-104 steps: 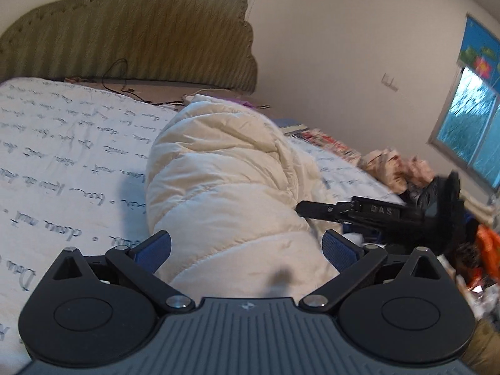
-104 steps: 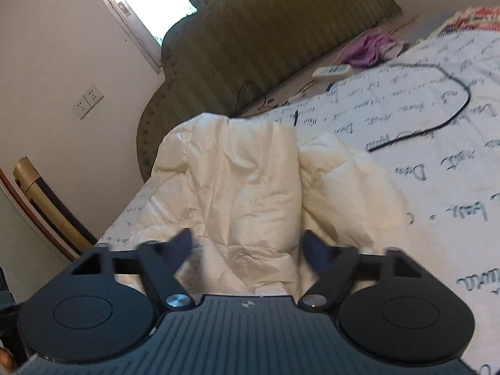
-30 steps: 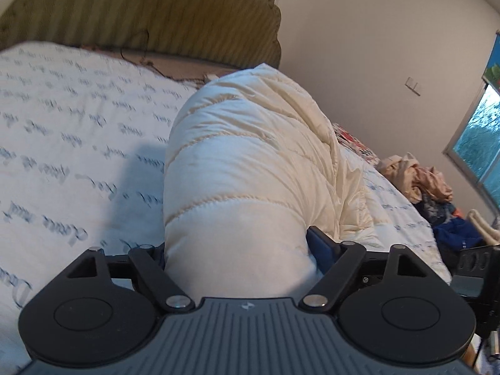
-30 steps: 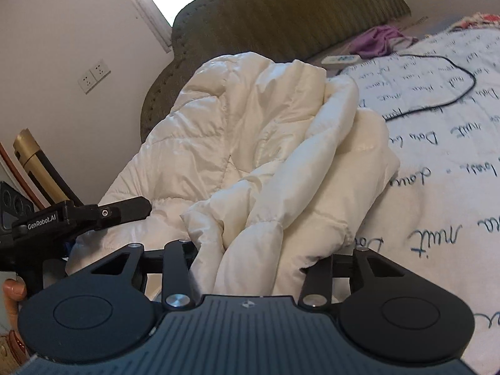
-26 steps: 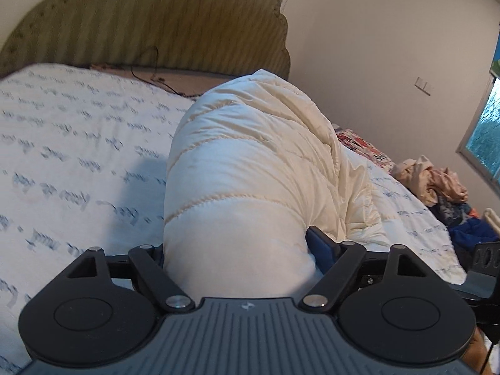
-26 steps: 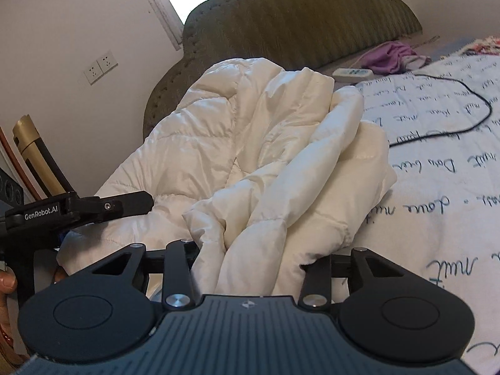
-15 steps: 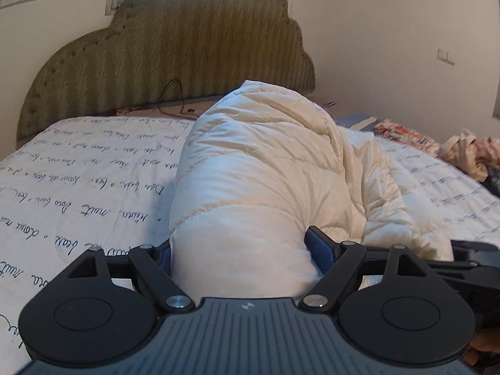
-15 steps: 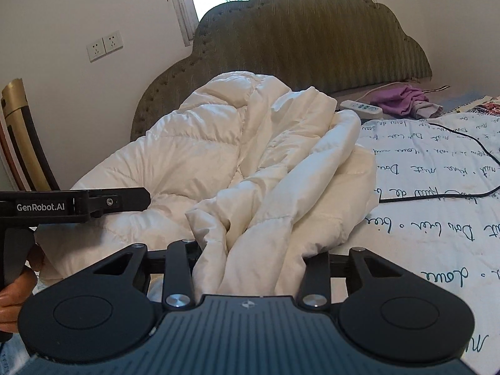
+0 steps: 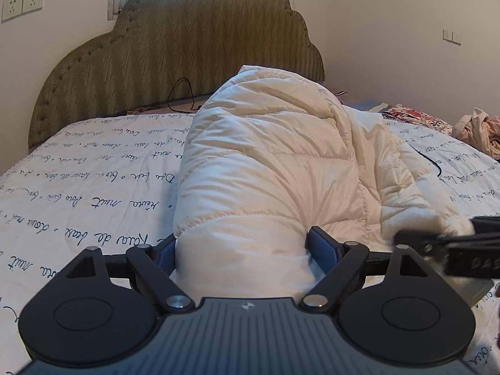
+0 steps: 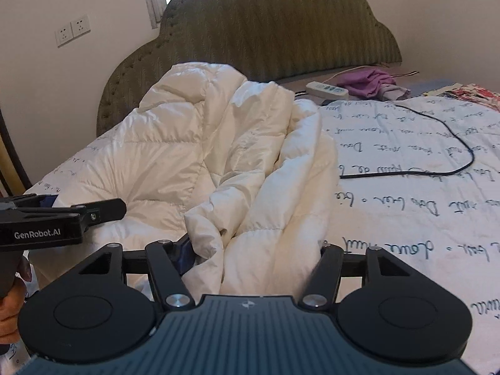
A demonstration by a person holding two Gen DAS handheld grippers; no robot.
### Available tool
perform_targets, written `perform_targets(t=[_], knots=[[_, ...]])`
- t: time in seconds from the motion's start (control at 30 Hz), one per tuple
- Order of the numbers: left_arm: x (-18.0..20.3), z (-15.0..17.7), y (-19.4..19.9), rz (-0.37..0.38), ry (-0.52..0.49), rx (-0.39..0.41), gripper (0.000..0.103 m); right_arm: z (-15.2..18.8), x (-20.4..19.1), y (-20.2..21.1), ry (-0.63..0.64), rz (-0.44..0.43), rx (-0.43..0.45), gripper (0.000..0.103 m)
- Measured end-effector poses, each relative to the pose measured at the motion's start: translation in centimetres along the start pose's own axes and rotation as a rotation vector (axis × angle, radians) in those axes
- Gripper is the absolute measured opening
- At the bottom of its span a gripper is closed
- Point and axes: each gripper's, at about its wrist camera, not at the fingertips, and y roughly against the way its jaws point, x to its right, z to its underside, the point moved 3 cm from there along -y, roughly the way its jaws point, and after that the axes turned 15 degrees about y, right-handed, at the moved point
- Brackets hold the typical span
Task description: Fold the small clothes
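Observation:
A puffy white jacket [image 9: 265, 172] lies heaped on the bed, seen from both wrists. My left gripper [image 9: 243, 247] has a thick padded roll of it between its blue pads [image 9: 322, 245]. The pads still press into the padding while the jaws are opening slightly. In the right wrist view, a crumpled fold of the jacket [image 10: 175, 162] sits between the fingers of my right gripper [image 10: 254, 253]. Its jaws are opening and the left blue pad [image 10: 184, 254] stands off the cloth. The right pad is hidden behind the fabric.
The bed has a white quilt [image 9: 78, 187] printed with handwriting and a green padded headboard [image 9: 187, 56]. A black cable [image 10: 437, 143], a power strip [image 10: 326, 90] and a purple cloth [image 10: 372, 82] lie near the headboard. More clothes [image 9: 475, 131] are piled at the far right.
Both views have rolled to level and swung towards the headboard. The right jaws have spread, baring the left blue pad. The left grip on the jacket roll looks nearly the same.

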Motion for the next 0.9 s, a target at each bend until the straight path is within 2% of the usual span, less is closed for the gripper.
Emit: perform_targets(t=[0.07,0.13,0.23,0.3,0.37,0.47,0.53,0.57,0.6,0.67,0.8,0.9], knots=[[0.0,0.1,0.0,-0.008,-0.003,0.003,0.086,-0.1,-0.2,1.4,-0.027,0.05,0.04,0.069],[0.0,0.1,0.1,-0.01,-0.004,0.0,0.086,-0.2,-0.6,2.8,-0.009,0.124,0.094,0.077],[0.0,0.1,0.1,-0.008,-0.002,-0.003,0.086,-0.3,-0.9,4.8,0.016,0.224,0.179,0.08],[0.1,0.1,0.0,-0.011,-0.001,-0.002,0.086,-0.5,-1.0,5.5,0.014,0.194,0.199,0.081],[0.2,0.2,0.0,-0.017,-0.005,0.002,0.087,-0.7,-1.4,4.8,0.013,0.089,0.14,0.08],[0.4,0.3,0.1,-0.023,-0.015,0.007,0.087,0.1,-2.0,2.1,-0.004,-0.023,0.019,0.067],[0.3,0.4,0.1,-0.023,-0.018,0.007,0.087,1.0,-2.1,0.7,-0.033,-0.07,-0.024,0.036],[0.3,0.4,0.1,-0.023,-0.019,0.007,0.087,1.2,-2.0,0.3,-0.052,-0.102,-0.031,0.029],[0.3,0.4,0.2,-0.023,-0.02,0.007,0.087,1.4,-1.9,0.1,-0.065,-0.129,-0.033,0.015],[0.5,0.4,0.4,-0.024,-0.029,0.014,0.087,1.2,-2.0,0.4,-0.057,-0.119,-0.015,0.01],[1.8,0.9,1.4,-0.004,-0.099,0.04,0.087,-0.1,-2.6,3.1,0.055,0.013,0.052,0.007],[2.9,1.8,1.5,0.001,-0.17,0.054,0.091,0.2,-2.4,3.9,0.112,0.083,0.032,0.007]])
